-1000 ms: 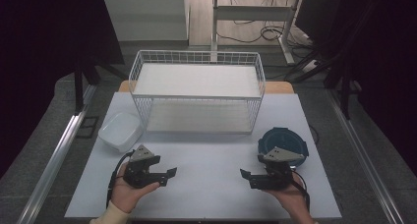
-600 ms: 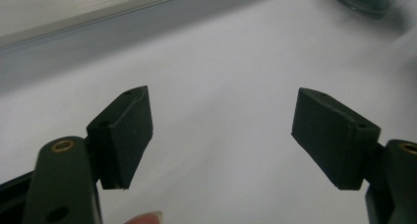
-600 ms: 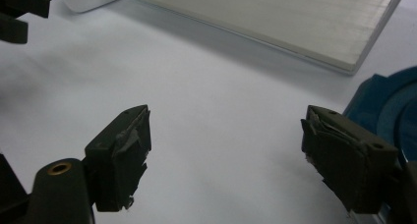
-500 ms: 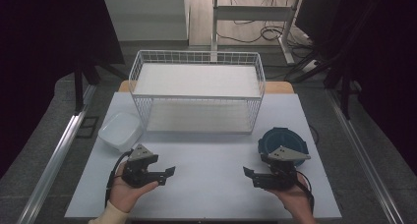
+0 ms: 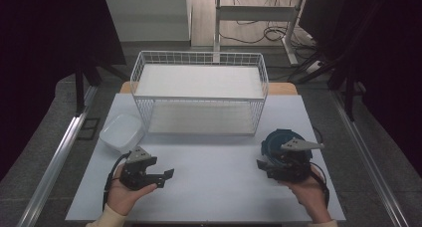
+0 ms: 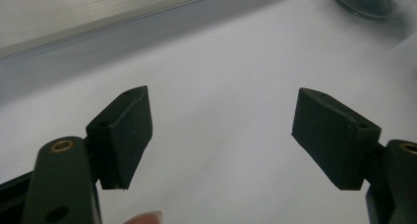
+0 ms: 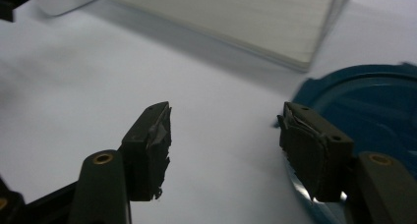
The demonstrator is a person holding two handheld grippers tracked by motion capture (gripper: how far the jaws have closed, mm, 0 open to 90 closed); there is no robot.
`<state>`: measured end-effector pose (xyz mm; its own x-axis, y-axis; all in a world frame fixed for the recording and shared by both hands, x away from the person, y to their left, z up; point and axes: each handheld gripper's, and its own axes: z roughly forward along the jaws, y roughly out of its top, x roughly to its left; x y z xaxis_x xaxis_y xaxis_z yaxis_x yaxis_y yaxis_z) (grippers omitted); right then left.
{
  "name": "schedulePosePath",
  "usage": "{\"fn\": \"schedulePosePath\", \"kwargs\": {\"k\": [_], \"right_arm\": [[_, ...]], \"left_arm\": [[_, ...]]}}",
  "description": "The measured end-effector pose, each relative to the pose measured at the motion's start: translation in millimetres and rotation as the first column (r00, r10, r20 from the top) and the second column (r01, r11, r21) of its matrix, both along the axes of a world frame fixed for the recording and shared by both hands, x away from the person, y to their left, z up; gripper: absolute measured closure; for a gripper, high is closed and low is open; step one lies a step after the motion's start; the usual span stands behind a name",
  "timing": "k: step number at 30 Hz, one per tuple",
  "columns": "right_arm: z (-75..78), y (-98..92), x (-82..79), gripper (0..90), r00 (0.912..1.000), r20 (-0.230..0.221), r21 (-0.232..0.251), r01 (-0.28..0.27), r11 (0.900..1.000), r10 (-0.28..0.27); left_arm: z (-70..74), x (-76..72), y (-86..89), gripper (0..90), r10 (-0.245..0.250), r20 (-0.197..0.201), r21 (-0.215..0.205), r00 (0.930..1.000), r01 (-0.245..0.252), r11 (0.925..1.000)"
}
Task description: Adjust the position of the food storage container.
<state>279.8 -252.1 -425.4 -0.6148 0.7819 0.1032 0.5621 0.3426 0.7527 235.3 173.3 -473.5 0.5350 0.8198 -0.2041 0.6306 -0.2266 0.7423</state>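
1. While I watch from the high view, the white container [image 5: 121, 132] sits at the table's [image 5: 219, 187] left side, just beside the wire basket's [image 5: 199, 95] left front corner.
2. My left gripper [image 5: 166, 176] rests in the left hand [image 5: 123, 194] near the front edge, jaws spread wide with bare table between them; the left gripper view confirms nothing held [image 6: 221, 130].
3. The wire basket stands mid-table, well apart from both grippers.
4. My right gripper [image 7: 223, 150] hovers at the blue plate's [image 7: 373, 101] near-left rim; its jaws have just been closing yet stay parted, gripping nothing, one pad [image 7: 314, 150] over the plate's edge.
5. The plate lies front-right of the basket.
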Motion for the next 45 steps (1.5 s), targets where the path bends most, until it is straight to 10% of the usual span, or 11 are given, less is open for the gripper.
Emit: {"fn": "schedulePosePath", "kwargs": {"k": [21,32,45], "right_arm": [[18.2,-88.9,93.1,65.9,0.9629,-0.133,-0.165,0.212,0.963,-0.235],[1.9,-109.7,116.5,85.2,0.947,-0.158,-0.278,0.229,0.933,-0.28],[-27.3,-116.6,124.7,89.5,0.9552,-0.181,-0.364,0.156,0.918,-0.234]], "left_arm": [[-5.6,1.7,-1.3,21.7,-0.01,-0.017,0.005,0.9998,0.01,0.9999],[-8.3,3.1,-1.6,21.5,-0.014,-0.027,0.009,0.9995,0.015,0.9999],[-11.5,4.4,-2.8,21.4,-0.018,-0.035,0.018,0.9992,0.019,0.9997]]}}
